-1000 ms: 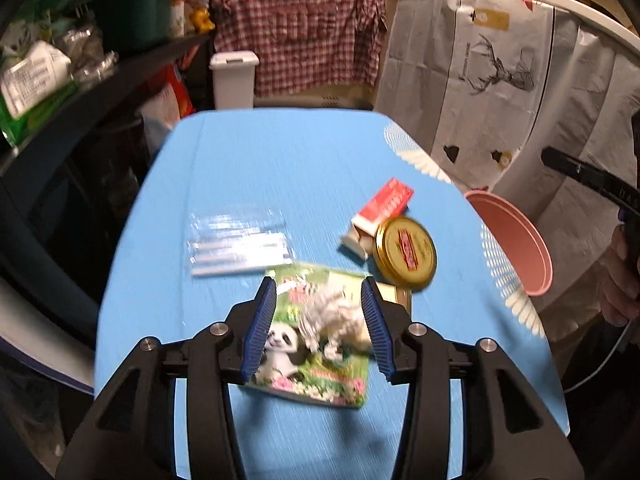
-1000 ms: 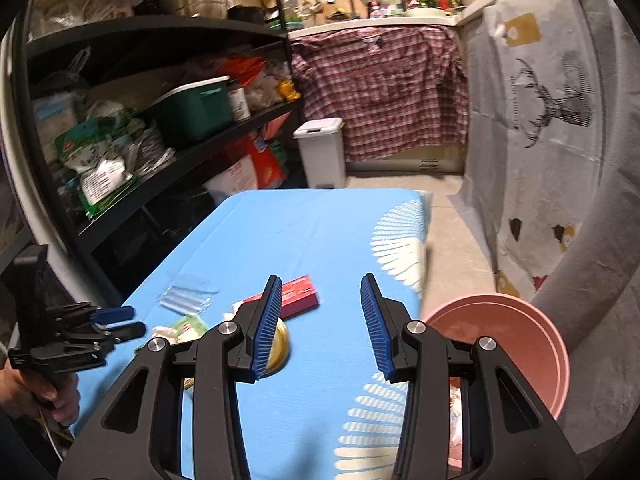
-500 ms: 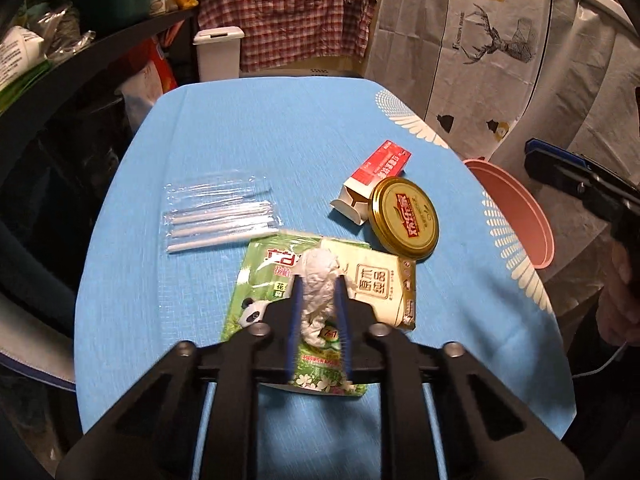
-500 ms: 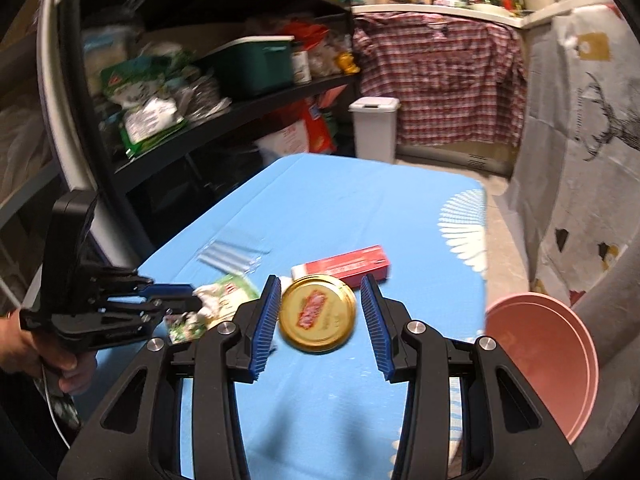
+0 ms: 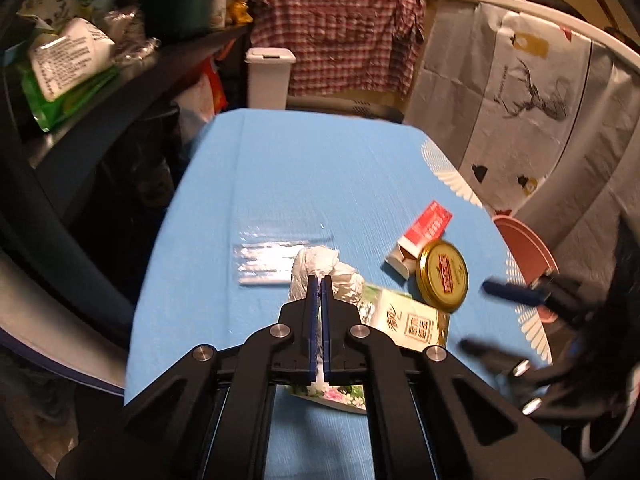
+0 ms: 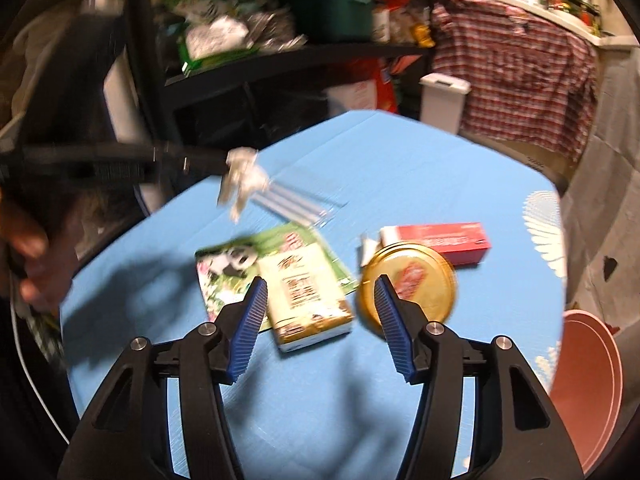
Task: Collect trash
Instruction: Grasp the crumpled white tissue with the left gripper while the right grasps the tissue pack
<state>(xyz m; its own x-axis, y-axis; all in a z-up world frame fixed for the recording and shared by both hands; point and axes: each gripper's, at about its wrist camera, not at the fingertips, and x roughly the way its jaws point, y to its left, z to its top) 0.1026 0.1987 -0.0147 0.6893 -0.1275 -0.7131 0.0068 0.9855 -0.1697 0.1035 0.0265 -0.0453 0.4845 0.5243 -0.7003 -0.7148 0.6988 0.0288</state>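
Observation:
My left gripper [image 5: 319,280] is shut on a crumpled white paper wad [image 5: 316,266], which is lifted off the blue table [image 5: 320,168]. The right wrist view shows the same wad [image 6: 244,176] hanging from the left gripper [image 6: 222,160] above the table. My right gripper [image 6: 322,280] hovers low over a beige packet [image 6: 304,292] lying on a green panda packet [image 6: 228,268]. Its jaws are opening and the pads touch nothing. A gold lid [image 6: 408,280] sits just behind its right finger, beside a red box [image 6: 444,240].
A clear bag of white sticks [image 5: 272,260] lies left of the wad. A pink basin [image 6: 588,380] stands off the table's right edge. A white bin [image 5: 270,76] sits beyond the far end, with dark shelving [image 5: 120,92] along the left. A hand [image 6: 28,264] holds the left gripper.
The left jaws closed on the paper wad and lifted it off the panda packet. The right gripper swung down and left over the packets, and its jaws widened.

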